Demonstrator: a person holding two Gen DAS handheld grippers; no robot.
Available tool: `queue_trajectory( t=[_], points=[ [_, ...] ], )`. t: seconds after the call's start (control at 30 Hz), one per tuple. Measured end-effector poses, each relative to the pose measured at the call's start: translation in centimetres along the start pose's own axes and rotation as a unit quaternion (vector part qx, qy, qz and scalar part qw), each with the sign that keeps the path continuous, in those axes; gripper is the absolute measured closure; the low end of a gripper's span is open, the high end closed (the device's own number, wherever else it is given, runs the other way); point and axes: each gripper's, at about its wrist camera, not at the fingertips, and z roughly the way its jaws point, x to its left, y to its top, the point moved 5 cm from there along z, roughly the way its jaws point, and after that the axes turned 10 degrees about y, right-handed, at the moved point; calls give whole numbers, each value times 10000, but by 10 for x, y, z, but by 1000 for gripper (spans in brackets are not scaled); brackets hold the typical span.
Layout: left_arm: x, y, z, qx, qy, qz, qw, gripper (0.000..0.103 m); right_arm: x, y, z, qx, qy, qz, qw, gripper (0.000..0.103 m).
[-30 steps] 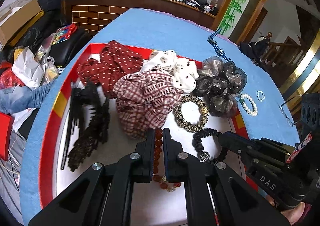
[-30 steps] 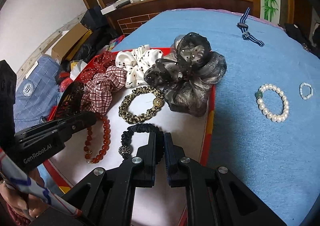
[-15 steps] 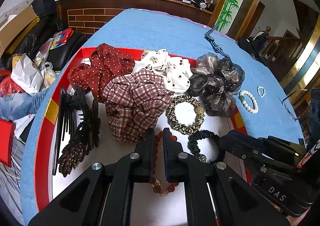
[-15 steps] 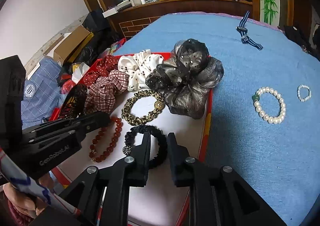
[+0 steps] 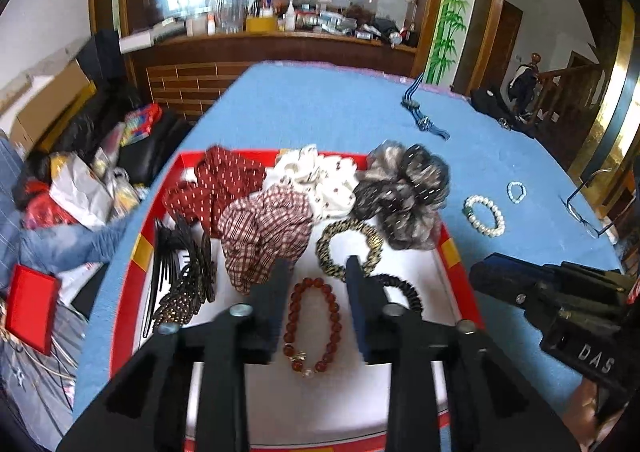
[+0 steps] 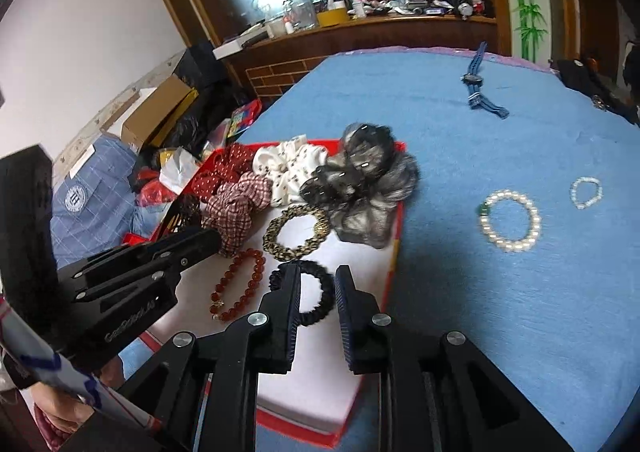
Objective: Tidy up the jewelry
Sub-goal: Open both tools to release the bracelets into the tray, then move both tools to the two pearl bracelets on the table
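Left wrist view: left gripper (image 5: 316, 272) low centre, jaws opening, nothing pinched; red bead bracelet (image 5: 312, 328) lies flat between fingers on white floor of red-rimmed tray (image 5: 452, 252), apparently just let go. Fabric scrunchies crowd tray's upper part. White pearl bracelet (image 5: 484, 216) at right on blue tablecloth (image 5: 320, 112), outside tray, likely unsorted.

Right wrist view: right gripper (image 6: 318, 276) bottom centre, fingers parted, empty, above black fabric hair tie (image 6: 316, 292) resting in tray. Small white bead ring (image 6: 586, 192) upper right on cloth.
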Motion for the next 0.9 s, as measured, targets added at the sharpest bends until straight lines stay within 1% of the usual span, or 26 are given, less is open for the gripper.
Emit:
queue_trajectory(
  t=[0.23,0.4,0.63,0.73,0.9],
  points=[
    [-36,1,-21,-271,108,375,9989,73,-30,1,-37,-300,-175,310,9989,81],
    [-61,0,-29,-382,137,633,9972,73,-50,-2,-57,-454,-288,518,9972,81],
    [-90,-3,-39,-525,244,966,9936,70,-71,-6,-78,-600,-357,702,9951,81],
    [-98,-3,-43,-584,295,1071,9921,67,-78,-8,-85,-650,-381,758,9943,81],
    [-112,-4,-49,-641,326,1239,9897,66,-87,-11,-95,-726,-406,837,9930,80]
  ],
)
